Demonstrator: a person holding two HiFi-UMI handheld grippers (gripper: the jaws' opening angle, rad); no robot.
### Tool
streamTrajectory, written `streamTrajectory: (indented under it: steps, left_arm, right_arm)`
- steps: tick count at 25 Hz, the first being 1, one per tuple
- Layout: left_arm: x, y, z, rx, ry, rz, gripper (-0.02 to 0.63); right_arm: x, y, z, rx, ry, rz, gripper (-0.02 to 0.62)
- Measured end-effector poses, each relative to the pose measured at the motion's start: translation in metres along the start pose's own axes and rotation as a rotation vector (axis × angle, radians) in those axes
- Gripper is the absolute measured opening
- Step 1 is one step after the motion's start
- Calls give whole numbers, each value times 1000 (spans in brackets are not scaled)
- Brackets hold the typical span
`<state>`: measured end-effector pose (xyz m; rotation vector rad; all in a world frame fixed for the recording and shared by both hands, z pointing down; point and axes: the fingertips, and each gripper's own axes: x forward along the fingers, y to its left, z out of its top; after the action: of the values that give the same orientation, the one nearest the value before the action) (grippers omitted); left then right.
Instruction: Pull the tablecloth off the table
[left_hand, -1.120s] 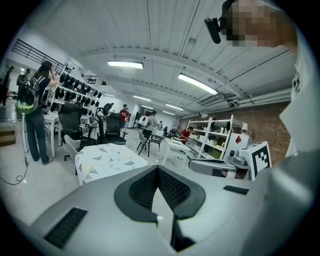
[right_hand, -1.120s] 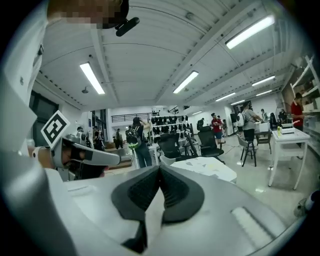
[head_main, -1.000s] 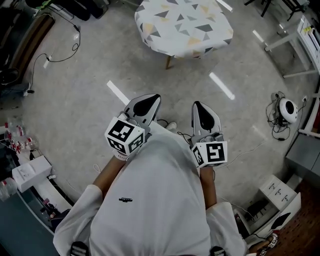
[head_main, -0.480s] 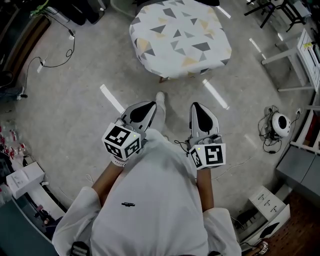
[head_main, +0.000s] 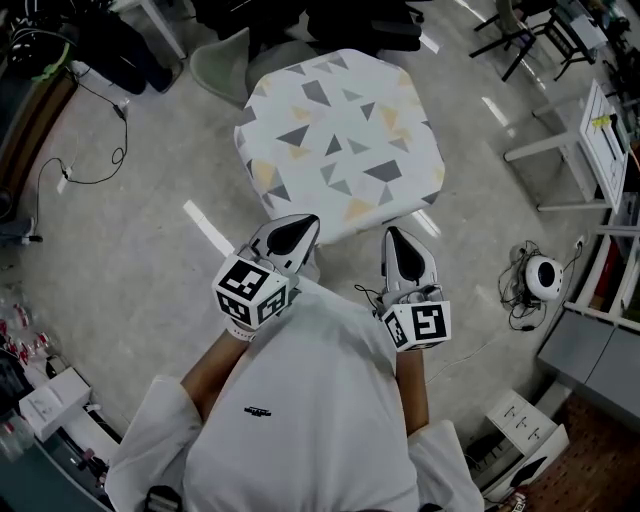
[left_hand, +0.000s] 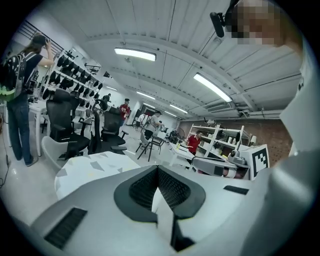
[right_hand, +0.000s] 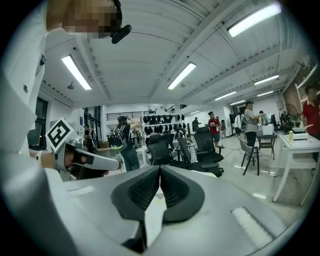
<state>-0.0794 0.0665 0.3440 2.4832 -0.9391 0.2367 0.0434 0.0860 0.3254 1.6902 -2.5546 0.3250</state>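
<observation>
Head view: left tongs (head_main: 305, 222) and right tongs (head_main: 392, 235) side by side at the near edge of the triangle-patterned tablecloth (head_main: 340, 140), spread flat over its hidden counter. Left gripper view: pressed together, pinching nothing, tablecloth just beyond. Right gripper view: likewise pressed together, empty.

The table (head_main: 250, 160), draped in its tablecloth (head_main: 340, 130), stands on open floor (head_main: 150, 270). Wide bare strips run along its left and right sides. Its near edge lies just ahead of the left gripper (head_main: 303, 224) and right gripper (head_main: 392, 236), the way in unblocked. Beyond its far edge, black office chairs (head_main: 350, 25) and a pale chair shell (head_main: 225, 65) crowd close. Right of it, well apart, stand white rack legs (head_main: 560, 147). A round white device (head_main: 543, 277) with cords lies off its near right corner. A thin cable (head_main: 100, 150) trails far to its left.
</observation>
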Motion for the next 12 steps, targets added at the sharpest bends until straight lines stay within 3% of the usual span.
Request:
streamTrajectory:
  steps: [5, 12]
  left_arm:
    - [36, 27, 35, 28, -1, -16, 6]
    - [75, 48, 42, -41, 9, 17, 6]
  right_arm:
    - [51, -19, 13, 8, 15, 13, 15]
    - [99, -59, 21, 172, 14, 94, 15]
